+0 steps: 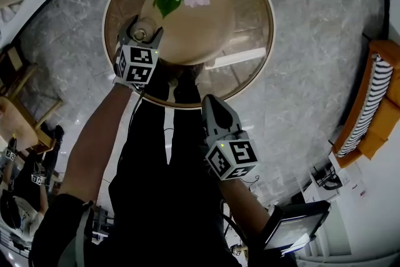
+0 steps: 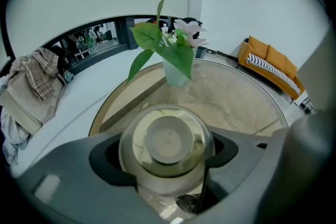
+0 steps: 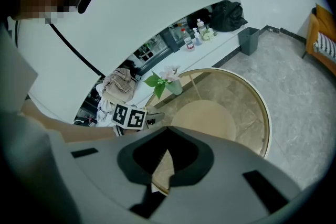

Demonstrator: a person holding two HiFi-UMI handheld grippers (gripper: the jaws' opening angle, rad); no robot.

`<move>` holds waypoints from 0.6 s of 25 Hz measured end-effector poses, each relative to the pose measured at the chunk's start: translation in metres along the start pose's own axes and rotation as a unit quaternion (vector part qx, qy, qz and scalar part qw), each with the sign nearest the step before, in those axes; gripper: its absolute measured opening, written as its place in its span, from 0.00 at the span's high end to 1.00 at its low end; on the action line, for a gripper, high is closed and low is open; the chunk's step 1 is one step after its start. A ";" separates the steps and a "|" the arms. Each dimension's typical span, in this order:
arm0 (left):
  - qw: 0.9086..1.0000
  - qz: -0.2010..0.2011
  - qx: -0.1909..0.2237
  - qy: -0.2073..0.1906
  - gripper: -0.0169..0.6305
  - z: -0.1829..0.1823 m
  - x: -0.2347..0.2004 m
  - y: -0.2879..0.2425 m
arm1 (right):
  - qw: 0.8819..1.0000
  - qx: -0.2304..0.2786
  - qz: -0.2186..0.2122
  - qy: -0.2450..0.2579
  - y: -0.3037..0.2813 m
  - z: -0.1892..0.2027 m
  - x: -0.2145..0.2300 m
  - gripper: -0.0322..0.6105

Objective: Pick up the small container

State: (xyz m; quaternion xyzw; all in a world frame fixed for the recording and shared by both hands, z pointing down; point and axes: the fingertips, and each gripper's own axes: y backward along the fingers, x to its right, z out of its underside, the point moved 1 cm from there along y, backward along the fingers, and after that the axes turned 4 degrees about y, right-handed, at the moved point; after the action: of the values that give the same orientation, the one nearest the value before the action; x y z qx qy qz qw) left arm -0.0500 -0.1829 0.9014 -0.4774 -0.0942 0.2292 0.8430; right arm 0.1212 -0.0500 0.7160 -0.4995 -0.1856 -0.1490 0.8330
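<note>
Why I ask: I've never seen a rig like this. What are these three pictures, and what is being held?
A person holds a two-jaw gripper in each hand; the marker cubes are part of them. One picture looks down from a camera on the person's head. The other two come from cameras riding on the grippers. On the round glass table stands a vase of flowers. The left gripper has closed its jaws on the small container, which is clear glass. The right gripper is shut and empty.
</note>
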 end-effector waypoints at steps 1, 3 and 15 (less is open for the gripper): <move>1.000 0.003 0.002 -0.005 0.46 -0.003 0.002 0.002 | 1.000 0.001 0.000 0.000 0.001 0.000 0.000 0.96; 1.000 0.009 0.005 -0.017 0.46 -0.008 0.005 0.007 | 1.000 0.004 -0.001 0.002 0.002 -0.002 -0.002 0.96; 0.999 0.021 0.003 -0.027 0.46 -0.019 0.013 0.056 | 0.999 0.034 -0.016 0.014 0.015 -0.020 -0.026 0.96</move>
State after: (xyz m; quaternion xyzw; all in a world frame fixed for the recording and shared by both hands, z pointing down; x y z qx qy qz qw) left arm -0.0478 -0.1663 0.8428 -0.4702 -0.1057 0.2599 0.8368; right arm 0.1082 -0.0591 0.6835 -0.4660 -0.1869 -0.1628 0.8493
